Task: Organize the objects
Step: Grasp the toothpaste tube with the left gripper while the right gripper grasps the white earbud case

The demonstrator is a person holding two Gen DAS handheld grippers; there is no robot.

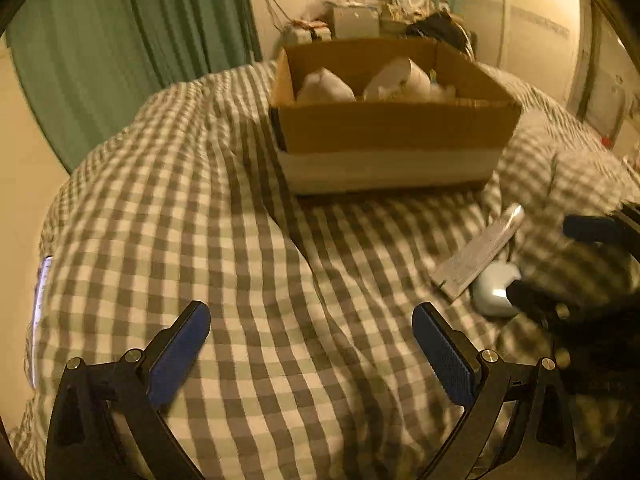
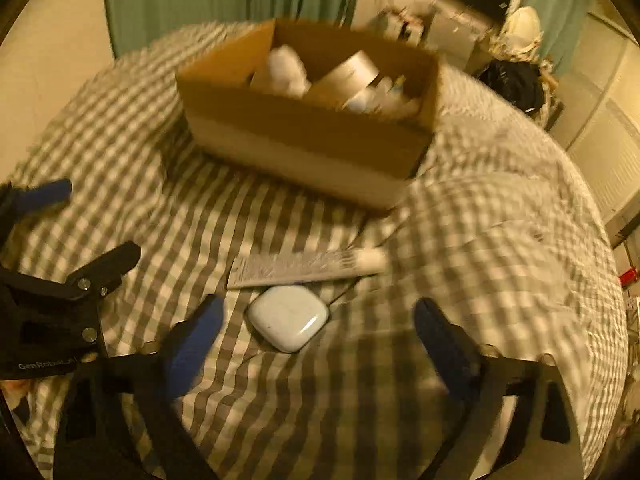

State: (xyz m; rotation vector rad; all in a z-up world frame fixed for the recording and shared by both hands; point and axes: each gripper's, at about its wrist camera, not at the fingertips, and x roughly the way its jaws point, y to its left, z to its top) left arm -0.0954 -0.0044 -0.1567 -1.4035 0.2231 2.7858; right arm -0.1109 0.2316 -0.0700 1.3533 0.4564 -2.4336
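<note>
Two hand-held grippers hang over a bed spread with a checked blanket point(image 1: 248, 264), both with their blue-padded fingers spread wide and nothing between them. The left hand-held gripper point(image 1: 311, 330) sits at 6 o'clock in its own view, above bare blanket. The right hand-held gripper point(image 2: 318, 322) sits at 6 o'clock in its view, and between its fingers, just ahead of the tips, a small rounded white case point(image 2: 289, 317) lies on the blanket without touching either pad. From the left wrist the same case shows at 4 o'clock, partly covered by the right gripper's dark frame. Just beyond the case, edge to edge with it or nearly so, lies a long flat grey tube point(image 2: 304, 267) with a white cap at its right end, set crosswise in the right view. Farther off, toward 12 o'clock, an open cardboard box point(image 1: 396, 128) stands on the blanket, well apart from the tube. Inside are several pale things, among them a white bottle point(image 2: 285, 68) and a grey roll point(image 2: 352, 70); the rest is too blurred to name. Behind the bed hang green curtains point(image 1: 120, 48), and cluttered furniture stands at 1 o'clock.
</note>
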